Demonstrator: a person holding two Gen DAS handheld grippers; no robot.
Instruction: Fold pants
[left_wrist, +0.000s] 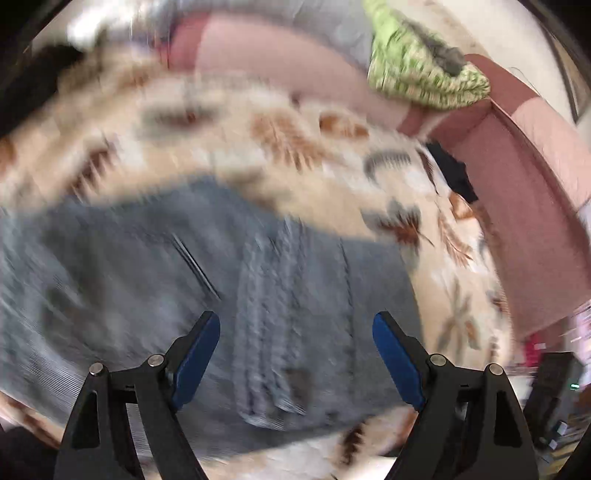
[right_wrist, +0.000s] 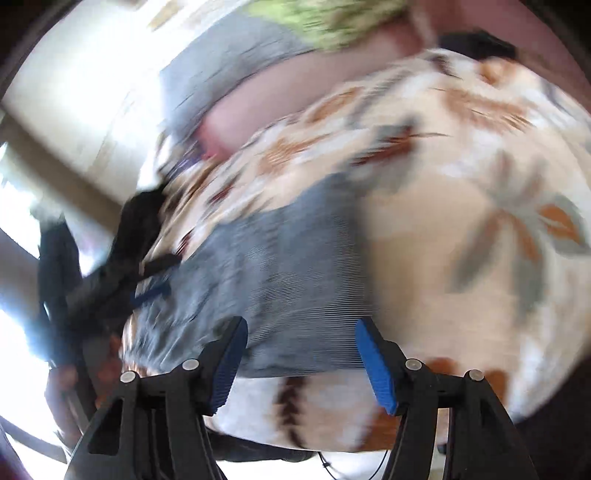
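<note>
Grey pants (left_wrist: 140, 266) lie spread on a cream blanket with a leaf print (left_wrist: 295, 144), and both views are blurred. My left gripper (left_wrist: 295, 318) hangs open above the pants with nothing between its blue pads. In the right wrist view the pants (right_wrist: 280, 258) run from the middle down to the lower left. My right gripper (right_wrist: 301, 325) is open over their near edge, with only cloth showing below the gap. A dark shape with a blue pad (right_wrist: 149, 291) at the pants' left edge looks like the other gripper.
A green patterned cloth (left_wrist: 417, 70) sits at the far end on a pink bed or sofa (left_wrist: 524, 192). Grey fabric (right_wrist: 229, 62) lies beyond the blanket (right_wrist: 461, 184). Dark clothing (left_wrist: 456, 173) is tucked at the blanket's right edge. Dark furniture (left_wrist: 550, 391) stands at the lower right.
</note>
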